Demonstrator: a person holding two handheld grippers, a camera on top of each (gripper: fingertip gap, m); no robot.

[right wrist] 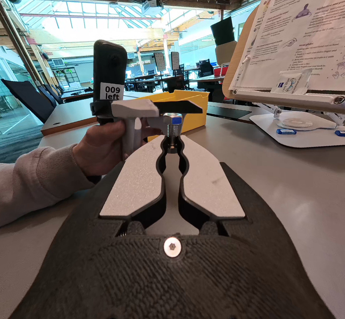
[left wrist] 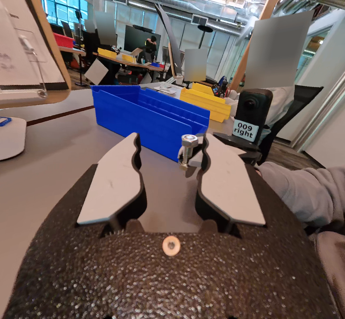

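A silver hex bolt stands upright, head up, with its threaded shank pinched between my right gripper's pads. In the left wrist view the bolt sits between my left gripper's wide-open fingers, close to the right-hand finger. No left pad visibly presses on it. The right gripper's fingertips clamp the bolt low on the thread. In the right wrist view the left gripper, held in a hand, reaches in at the height of the bolt's head.
A blue bin stands on the grey table just beyond the grippers. A yellow bin lies behind it and also shows in the right wrist view. A document stand on a white base is nearby. My left and right fingertips are right by each other.
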